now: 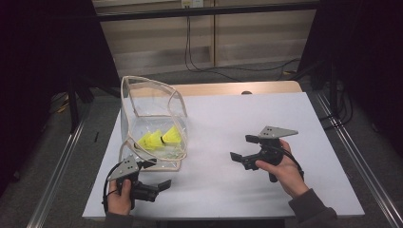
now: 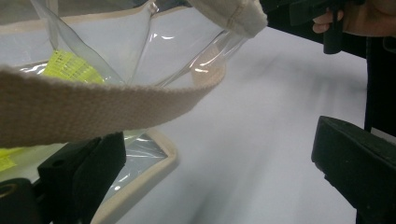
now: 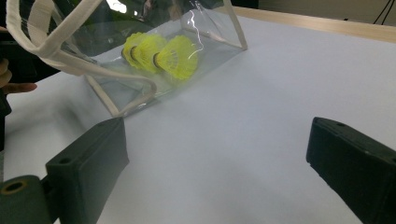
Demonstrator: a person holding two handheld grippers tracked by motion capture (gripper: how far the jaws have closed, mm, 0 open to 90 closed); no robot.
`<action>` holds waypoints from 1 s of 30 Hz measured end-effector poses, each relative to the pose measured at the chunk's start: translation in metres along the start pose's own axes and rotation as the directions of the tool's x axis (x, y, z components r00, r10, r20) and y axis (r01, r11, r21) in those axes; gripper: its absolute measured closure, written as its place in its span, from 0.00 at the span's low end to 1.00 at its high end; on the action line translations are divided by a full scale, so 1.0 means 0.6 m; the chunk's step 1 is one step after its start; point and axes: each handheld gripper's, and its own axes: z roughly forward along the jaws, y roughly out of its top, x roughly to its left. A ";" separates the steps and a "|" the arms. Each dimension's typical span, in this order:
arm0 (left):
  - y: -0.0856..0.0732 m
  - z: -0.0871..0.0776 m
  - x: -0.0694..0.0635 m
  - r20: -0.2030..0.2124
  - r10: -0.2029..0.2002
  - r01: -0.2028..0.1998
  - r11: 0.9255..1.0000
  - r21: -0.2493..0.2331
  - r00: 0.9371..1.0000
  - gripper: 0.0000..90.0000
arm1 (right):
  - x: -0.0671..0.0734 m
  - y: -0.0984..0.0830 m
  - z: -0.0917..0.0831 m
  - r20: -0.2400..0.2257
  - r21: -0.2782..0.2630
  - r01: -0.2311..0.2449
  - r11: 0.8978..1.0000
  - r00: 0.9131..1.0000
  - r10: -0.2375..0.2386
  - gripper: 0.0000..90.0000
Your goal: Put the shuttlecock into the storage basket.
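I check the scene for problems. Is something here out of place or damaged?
Nothing looks damaged or spilled. The clear bag stands on the table with its top sagging unevenly, and the yellow shuttlecocks lie inside it.

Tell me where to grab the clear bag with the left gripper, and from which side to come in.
Take the clear bag by its cream webbing strap, which hangs across just ahead of the open left gripper. Come in from the bag's near front corner and close across the strap's flat width. The webbing looks firm and easy to pinch; the clear walls look slick and floppy, and pinching them might crush the yellow shuttlecocks inside.
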 end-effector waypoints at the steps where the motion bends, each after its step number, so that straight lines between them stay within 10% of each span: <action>1: 0.000 0.000 0.000 0.000 -0.002 0.002 1.000 -0.002 1.000 0.03 | -0.001 -0.002 -0.001 0.000 -0.003 -0.004 1.000 1.000 0.004 0.06; 30: 0.001 0.000 0.000 0.002 0.002 -0.002 1.000 0.000 1.000 0.03 | -0.032 -0.050 -0.050 0.050 -0.021 -0.020 1.000 0.999 0.021 0.06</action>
